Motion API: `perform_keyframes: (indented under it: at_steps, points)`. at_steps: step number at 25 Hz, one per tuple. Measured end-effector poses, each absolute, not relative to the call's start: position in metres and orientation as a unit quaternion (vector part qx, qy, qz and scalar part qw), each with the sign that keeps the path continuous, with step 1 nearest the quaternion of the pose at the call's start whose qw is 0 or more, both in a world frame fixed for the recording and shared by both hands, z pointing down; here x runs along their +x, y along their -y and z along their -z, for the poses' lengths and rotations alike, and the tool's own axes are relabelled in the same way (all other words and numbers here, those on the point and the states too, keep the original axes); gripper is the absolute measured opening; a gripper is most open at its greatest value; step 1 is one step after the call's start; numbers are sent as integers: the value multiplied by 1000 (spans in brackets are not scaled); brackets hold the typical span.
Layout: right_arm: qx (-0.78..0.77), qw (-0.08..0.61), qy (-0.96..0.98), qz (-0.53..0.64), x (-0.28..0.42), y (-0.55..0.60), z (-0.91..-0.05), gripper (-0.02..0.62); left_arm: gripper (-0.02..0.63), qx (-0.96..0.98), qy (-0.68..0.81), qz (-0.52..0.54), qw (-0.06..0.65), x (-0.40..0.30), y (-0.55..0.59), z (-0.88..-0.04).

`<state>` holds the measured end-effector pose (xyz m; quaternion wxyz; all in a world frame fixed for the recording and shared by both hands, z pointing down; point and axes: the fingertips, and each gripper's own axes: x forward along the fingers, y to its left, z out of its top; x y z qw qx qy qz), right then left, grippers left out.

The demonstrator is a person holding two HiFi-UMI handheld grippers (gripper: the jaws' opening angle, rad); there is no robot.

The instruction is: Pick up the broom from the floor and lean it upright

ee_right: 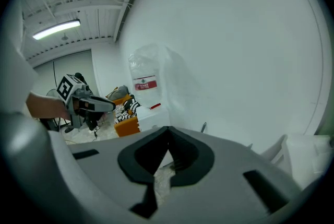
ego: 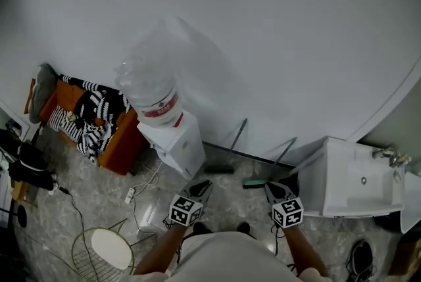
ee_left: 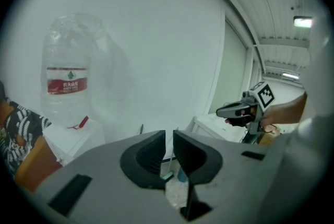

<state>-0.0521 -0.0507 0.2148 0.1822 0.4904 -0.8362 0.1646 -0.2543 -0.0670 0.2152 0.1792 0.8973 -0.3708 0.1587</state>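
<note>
Two long-handled tools lean upright against the white wall. One is a broom with a teal head (ego: 255,183) on the floor; the other has a dark head (ego: 218,169). Their thin handles (ee_left: 141,129) show past my jaws. My left gripper (ego: 200,187) (ee_left: 169,137) hovers in front of them, apart from both, its jaws a narrow slit apart with nothing between. My right gripper (ego: 275,190) (ee_right: 168,130) is level with it to the right, jaw tips touching, holding nothing. Each gripper also shows in the other's view: the right gripper (ee_left: 235,110) and the left gripper (ee_right: 99,105).
A white water dispenser (ego: 174,142) with a big clear bottle (ego: 148,87) stands left of the tools. Further left is an orange sofa (ego: 118,149) with striped cloth. A white cabinet (ego: 355,179) stands at right. A power strip (ego: 130,195) and a wire stool (ego: 105,248) lie near my feet.
</note>
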Motion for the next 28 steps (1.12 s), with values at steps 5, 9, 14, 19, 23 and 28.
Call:
perform_keyframes:
  at_steps: [5, 9, 14, 19, 23, 28]
  points:
    - [501, 174, 838, -133, -76, 43, -199, 2, 43, 905, 361, -156, 161, -284, 60, -205]
    - [508, 166, 836, -124, -86, 34, -191, 2, 43, 915, 344, -152, 145, -290, 52, -201]
    - [513, 160, 833, -130, -92, 26, -188, 2, 43, 921, 336, -137, 145, -291, 49, -192]
    - [512, 155, 835, -130, -95, 23, -184, 2, 43, 920, 337, -132, 150, -291, 46, -188]
    - [512, 154, 836, -124, -92, 26, -180, 2, 43, 921, 337, -128, 149, -287, 46, -188]
    - [510, 151, 839, -117, -88, 31, -174, 2, 43, 918, 345, -123, 152, -285, 50, -188]
